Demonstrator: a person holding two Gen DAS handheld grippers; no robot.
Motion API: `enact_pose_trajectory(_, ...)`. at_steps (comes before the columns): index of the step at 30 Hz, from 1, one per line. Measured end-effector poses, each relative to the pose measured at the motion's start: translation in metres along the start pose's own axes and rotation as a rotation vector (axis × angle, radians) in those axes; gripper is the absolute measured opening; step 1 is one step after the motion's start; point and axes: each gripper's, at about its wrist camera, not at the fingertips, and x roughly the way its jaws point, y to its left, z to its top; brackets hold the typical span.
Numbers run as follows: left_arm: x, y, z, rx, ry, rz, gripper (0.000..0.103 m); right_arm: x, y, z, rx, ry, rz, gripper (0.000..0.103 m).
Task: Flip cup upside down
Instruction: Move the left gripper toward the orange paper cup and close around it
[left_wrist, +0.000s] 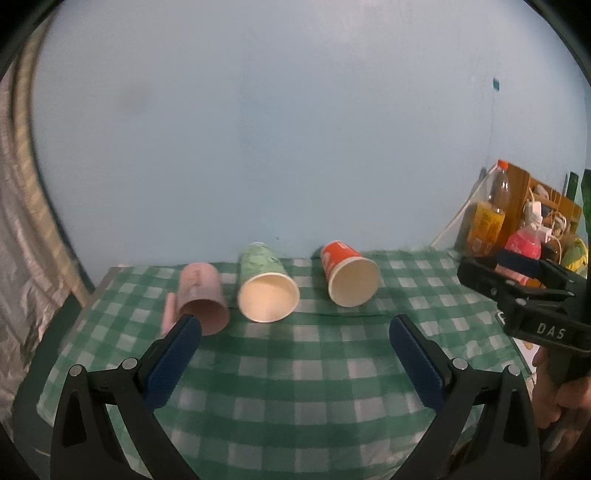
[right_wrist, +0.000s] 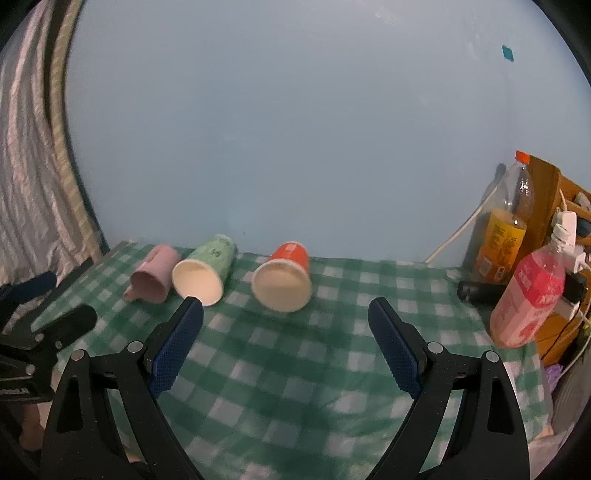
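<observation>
Three cups lie on their sides on the green checked tablecloth (left_wrist: 295, 369), mouths toward me: a pink mug (left_wrist: 201, 295) at the left, a green paper cup (left_wrist: 266, 284) in the middle, a red paper cup (left_wrist: 347, 271) at the right. In the right wrist view they show as the pink mug (right_wrist: 153, 277), the green cup (right_wrist: 205, 269) and the red cup (right_wrist: 284, 277). My left gripper (left_wrist: 295, 325) is open and empty, a short way in front of the green cup. My right gripper (right_wrist: 286, 306) is open and empty, just in front of the red cup.
A pale blue wall stands right behind the cups. At the right are an orange drink bottle (right_wrist: 504, 236), a pink bottle (right_wrist: 528, 299), a wooden box (right_wrist: 554, 206) with cables and a dark object (right_wrist: 476, 291). A curtain (right_wrist: 29, 147) hangs at the left.
</observation>
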Motion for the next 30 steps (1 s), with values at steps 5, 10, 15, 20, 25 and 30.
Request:
enact_pose_trajectory(5,0.037,-0.010,0.039,0.008,0.094,-0.037,0.103,0.024,-0.022,0.022,0.041,0.068,0.043,0.090)
enact_pose_trajectory(10,0.084,-0.028,0.067,0.067,0.152,0.055,0.103,0.060,-0.052,0.045,0.156,0.153,0.119,0.090)
enact_pose_trajectory(15,0.139,-0.045,0.085,0.087,0.265,0.029,0.103,0.112,-0.090,0.055,0.321,0.251,0.190,0.090)
enact_pose_trajectory(20,0.197,-0.056,0.094,0.044,0.387,0.044,0.103,0.149,-0.116,0.056,0.407,0.299,0.181,0.090)
enact_pose_trajectory(25,0.240,-0.068,0.097,0.009,0.489,0.013,0.103,0.167,-0.131,0.052,0.424,0.330,0.145,0.090)
enact_pose_trajectory(30,0.272,-0.073,0.095,-0.019,0.561,0.012,0.103,0.180,-0.146,0.042,0.445,0.353,0.101,0.090)
